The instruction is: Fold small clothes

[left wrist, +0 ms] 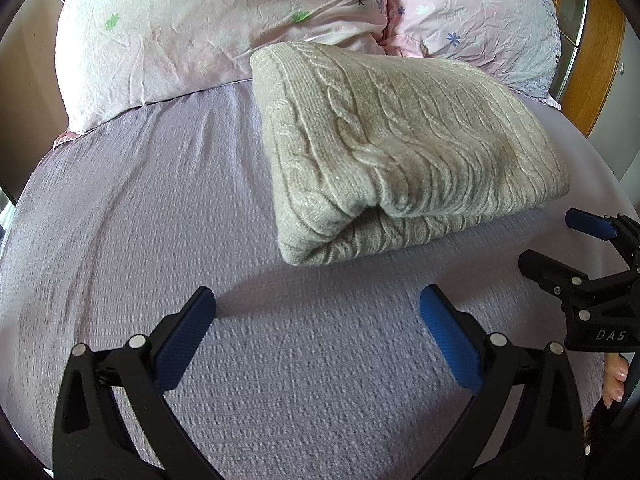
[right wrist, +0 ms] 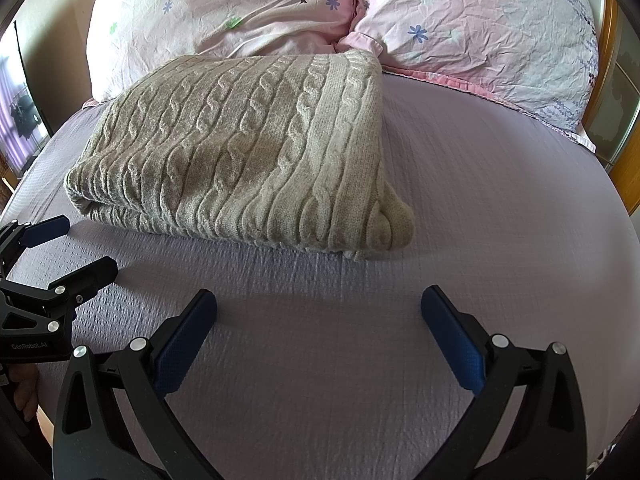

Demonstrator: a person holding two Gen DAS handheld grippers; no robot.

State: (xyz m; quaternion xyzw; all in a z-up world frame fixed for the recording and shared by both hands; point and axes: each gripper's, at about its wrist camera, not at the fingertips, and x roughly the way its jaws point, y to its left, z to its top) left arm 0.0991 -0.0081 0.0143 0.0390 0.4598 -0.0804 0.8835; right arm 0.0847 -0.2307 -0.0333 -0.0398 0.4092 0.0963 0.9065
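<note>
Your left claw (left wrist: pixel 318 306) stands spread wide, nothing between its blue pads, low over the lavender bed sheet (left wrist: pixel 140 208). Your right claw (right wrist: pixel 319 306) is equally agape and empty. The folded beige cable-knit sweater (left wrist: pixel 384 148) lies flat on the bed: ahead and slightly right of the left claw, ahead and to the left of the right claw, clear of both. Beyond the sweater, two pink floral pillows (right wrist: pixel 224 12) sit side by side, the sweater's far edge against them.
</note>
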